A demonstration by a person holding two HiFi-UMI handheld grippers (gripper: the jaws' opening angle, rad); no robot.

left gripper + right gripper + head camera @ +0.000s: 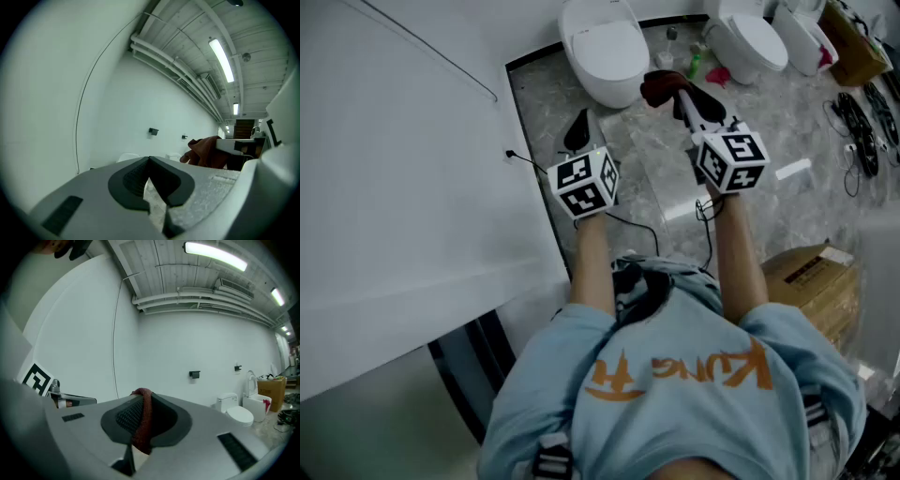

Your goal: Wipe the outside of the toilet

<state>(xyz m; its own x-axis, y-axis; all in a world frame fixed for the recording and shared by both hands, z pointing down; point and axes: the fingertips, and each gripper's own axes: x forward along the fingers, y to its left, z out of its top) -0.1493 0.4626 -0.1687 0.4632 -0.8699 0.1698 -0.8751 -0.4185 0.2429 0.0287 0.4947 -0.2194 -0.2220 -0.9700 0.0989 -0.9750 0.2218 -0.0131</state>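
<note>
1. Toilet (602, 47): white, lid down, at the top of the head view against the wall's foot; nothing touches it.
2. Cloth (658, 86): dark red, bunched, hanging just beside the toilet's right flank, slightly apart from the bowl.
3. Right gripper (143, 401): fingers pinched on a fold of the cloth (142, 420), which fills the gap between the pads; its tip is nearer the toilet than the left one's.
4. Left gripper (150, 161): pads pressed together, nothing between them; held over the grey marble floor (656, 178), short of the toilet.
5. White wall panel (403, 141): fills the left side, a thin cable running across it.
6. Two further toilets (755, 42), right of the first, with a green bottle (696, 64) between.
7. Cardboard box (814, 274) at lower right; coiled black cables (861, 122) at the right edge.
</note>
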